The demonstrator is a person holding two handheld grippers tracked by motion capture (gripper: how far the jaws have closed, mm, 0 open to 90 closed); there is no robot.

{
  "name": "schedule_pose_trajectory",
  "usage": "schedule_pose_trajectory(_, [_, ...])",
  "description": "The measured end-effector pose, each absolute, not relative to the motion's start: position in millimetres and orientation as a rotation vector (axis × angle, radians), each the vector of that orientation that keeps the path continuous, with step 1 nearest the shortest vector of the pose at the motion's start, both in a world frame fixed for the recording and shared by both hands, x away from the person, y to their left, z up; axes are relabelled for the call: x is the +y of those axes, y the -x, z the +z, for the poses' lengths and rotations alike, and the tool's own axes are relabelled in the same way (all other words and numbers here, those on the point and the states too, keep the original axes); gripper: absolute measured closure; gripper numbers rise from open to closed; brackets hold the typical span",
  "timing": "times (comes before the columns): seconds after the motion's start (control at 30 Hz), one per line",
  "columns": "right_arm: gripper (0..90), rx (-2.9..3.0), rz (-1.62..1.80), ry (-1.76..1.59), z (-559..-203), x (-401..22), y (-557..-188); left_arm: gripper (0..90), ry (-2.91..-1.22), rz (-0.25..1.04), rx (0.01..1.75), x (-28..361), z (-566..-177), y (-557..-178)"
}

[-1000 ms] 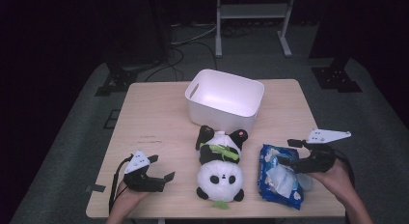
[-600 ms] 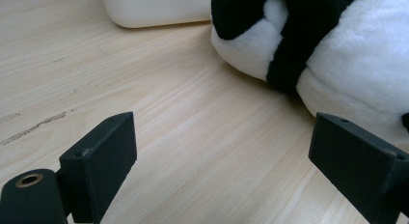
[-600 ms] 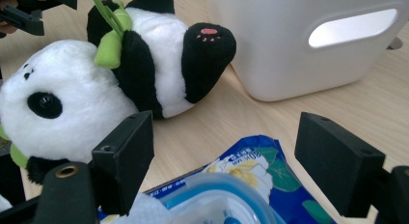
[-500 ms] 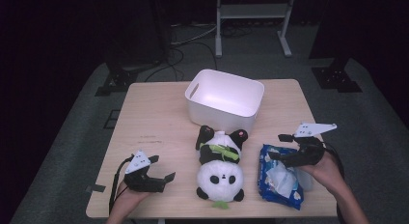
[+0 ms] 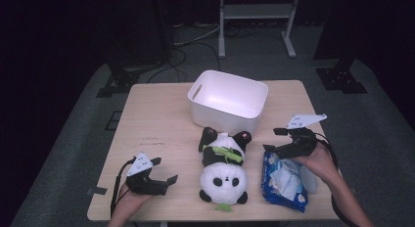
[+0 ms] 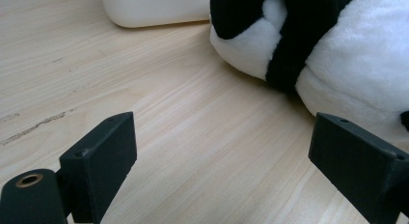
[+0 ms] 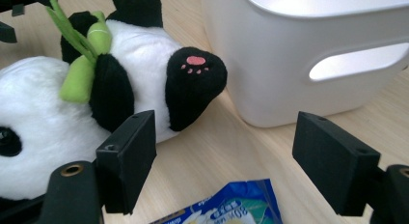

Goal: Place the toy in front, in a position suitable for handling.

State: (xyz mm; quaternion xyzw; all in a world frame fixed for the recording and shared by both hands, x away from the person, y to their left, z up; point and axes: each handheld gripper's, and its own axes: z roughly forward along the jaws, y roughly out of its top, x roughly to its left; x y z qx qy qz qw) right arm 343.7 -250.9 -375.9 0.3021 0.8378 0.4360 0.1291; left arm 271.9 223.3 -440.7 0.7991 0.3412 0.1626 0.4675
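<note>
A plush panda (image 5: 222,168) lies on its back in the middle of the wooden table (image 5: 156,124), head toward the near edge, with a green bamboo sprig on its chest. A white plastic bin (image 5: 228,101) stands just behind it. A blue snack bag (image 5: 284,180) lies to the panda's right. My left gripper (image 5: 164,179) rests open on the table left of the panda (image 6: 308,45). Over the bag's far end, my right gripper (image 5: 273,140) is open, its jaws facing the panda's paw (image 7: 195,79) and the bin (image 7: 308,50), the bag (image 7: 226,207) just below.
The table's left half is bare wood. Beyond the far edge are a dark floor, cables and a white metal stand (image 5: 257,21). Black equipment feet (image 5: 342,78) sit at the right rear.
My right gripper has moved left and toward the far end of the snack bag, nearer the panda. The left gripper has stayed put.
</note>
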Motion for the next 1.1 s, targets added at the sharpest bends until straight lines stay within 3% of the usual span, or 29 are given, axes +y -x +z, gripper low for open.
schedule_pose_trajectory(0.37, [25.8,2.455,1.232,-0.879,-382.8,-243.4,-355.3,8.5,-1.967,0.395,0.834,222.8,-441.1,-272.0])
schedule_pose_trajectory(0.67, [45.1,2.449,1.184,-0.88,-380.7,-228.7,-372.7,8.5,-1.967,0.394,0.831,222.4,-442.3,-272.4])
schedule_pose_trajectory(1.1, [62.1,2.415,1.143,-0.905,-379.1,-215.6,-391.2,8.5,-1.97,0.396,0.829,222.3,-442.2,-271.9])
